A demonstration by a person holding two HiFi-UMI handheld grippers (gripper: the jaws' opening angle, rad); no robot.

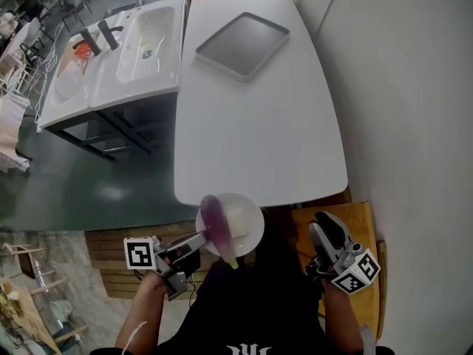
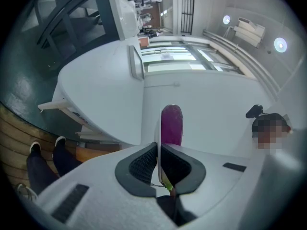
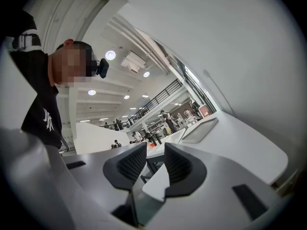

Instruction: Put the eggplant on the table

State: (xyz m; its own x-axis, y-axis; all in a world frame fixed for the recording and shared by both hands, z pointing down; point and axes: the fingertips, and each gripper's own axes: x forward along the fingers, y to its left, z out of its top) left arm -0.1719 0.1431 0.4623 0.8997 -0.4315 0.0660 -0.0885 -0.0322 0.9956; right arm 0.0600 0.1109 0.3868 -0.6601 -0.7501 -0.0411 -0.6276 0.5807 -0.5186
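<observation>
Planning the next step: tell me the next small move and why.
Probably carry the plate forward over the table: the left gripper pinches its rim, the eggplant lies on it, and it hangs mostly short of the table's near edge. The right gripper is empty.

The eggplant [image 1: 216, 224] lies on the plate [image 1: 255, 235], just before the near edge of the table [image 1: 259, 124]; the tray [image 1: 242, 43] sits at its far end, the sink [image 1: 144, 39] to its left

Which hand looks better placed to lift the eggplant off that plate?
Probably the right. The right gripper is empty with jaws apart, beside the plate. The left gripper is shut on the plate's rim, holding it up with the eggplant lying on it, so it is busy.
</observation>
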